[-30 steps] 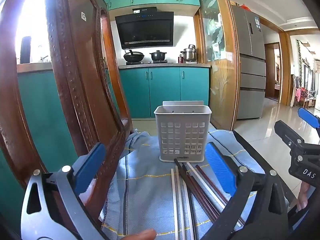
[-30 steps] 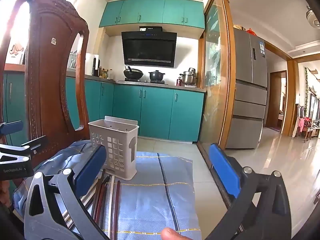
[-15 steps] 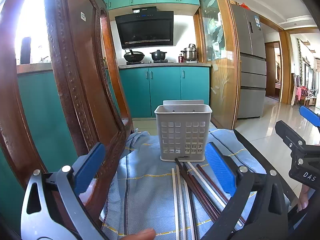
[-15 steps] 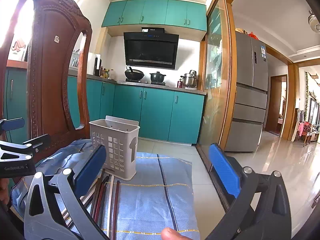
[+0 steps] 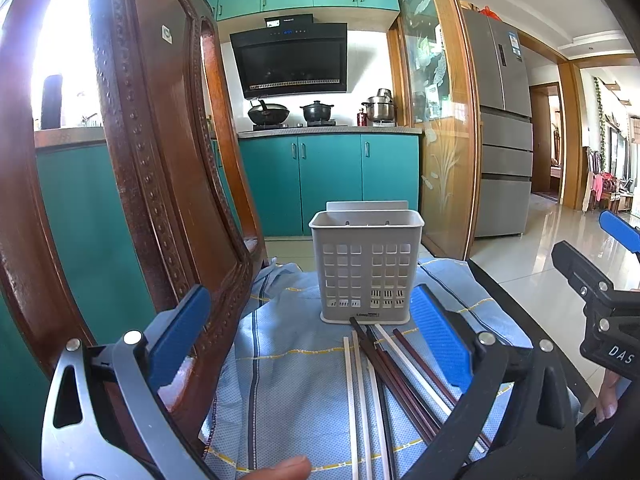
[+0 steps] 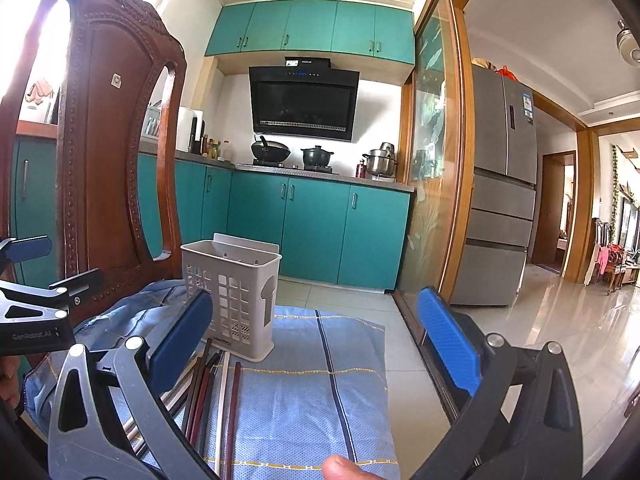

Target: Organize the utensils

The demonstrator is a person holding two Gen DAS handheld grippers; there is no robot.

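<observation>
A pale grey slotted utensil holder [image 5: 366, 268] [image 6: 232, 296] stands upright on a blue cloth [image 5: 288, 380] [image 6: 312, 392]. Several chopsticks [image 5: 384, 376] [image 6: 212, 384], some dark brown and some white, lie on the cloth in front of the holder. My left gripper [image 5: 312, 340] hovers open over the chopsticks, nothing between its blue pads. My right gripper [image 6: 316, 340] is open too, above bare cloth right of the chopsticks and holder. Each gripper shows at the edge of the other's view.
A carved dark wooden chair back [image 5: 152, 184] [image 6: 108, 152] rises close on the left. The table's dark right edge [image 5: 516, 316] drops to a shiny tiled floor. Teal kitchen cabinets [image 5: 332, 184] and a fridge [image 5: 504, 140] stand far behind.
The right wrist view has lifted and shifted slightly, so the holder sits a little lower in it. The left view is nearly unchanged. Both grippers stay open.
</observation>
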